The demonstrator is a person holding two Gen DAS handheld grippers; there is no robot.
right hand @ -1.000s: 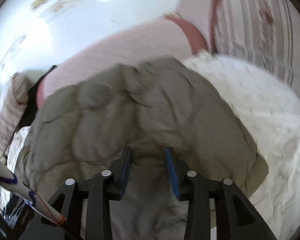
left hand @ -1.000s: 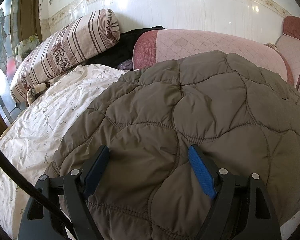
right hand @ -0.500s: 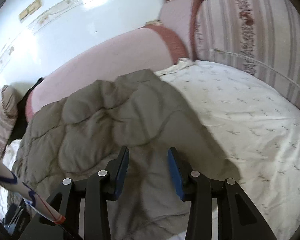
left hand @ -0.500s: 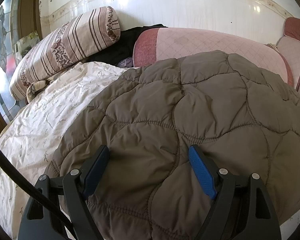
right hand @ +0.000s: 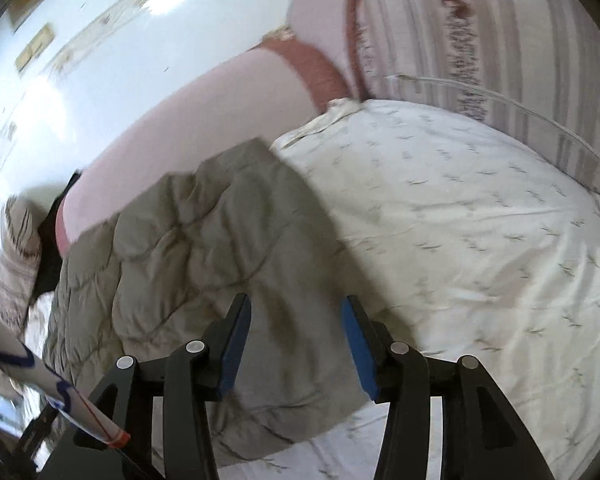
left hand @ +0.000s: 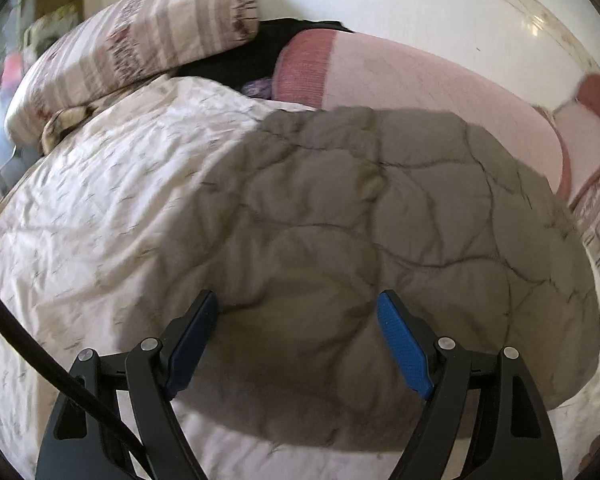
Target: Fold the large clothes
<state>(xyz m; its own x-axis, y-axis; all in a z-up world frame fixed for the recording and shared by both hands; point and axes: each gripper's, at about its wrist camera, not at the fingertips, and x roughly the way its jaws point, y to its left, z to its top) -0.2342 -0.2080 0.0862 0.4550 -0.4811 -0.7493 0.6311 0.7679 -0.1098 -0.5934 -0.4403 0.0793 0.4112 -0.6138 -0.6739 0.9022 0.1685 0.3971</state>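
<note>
Jacket (left hand: 380, 240) — quilted, grey-brown, puffy — lies folded in a thick pad on the cream sheet (left hand: 100, 200), far edge by the pink bolster (left hand: 420, 88). Left gripper (left hand: 298, 344) hovers over its near edge w/ jaws wide, nothing pinched. Right gripper (right hand: 296, 344) is opening, fabric below and between the pads but not pressed. Prob. light but bulky, soft, springy; shell looks slick, so layers may slide or puff back open. Best hold imo: stitched hem or corner, pinching all layers, not the padded middle.
</note>
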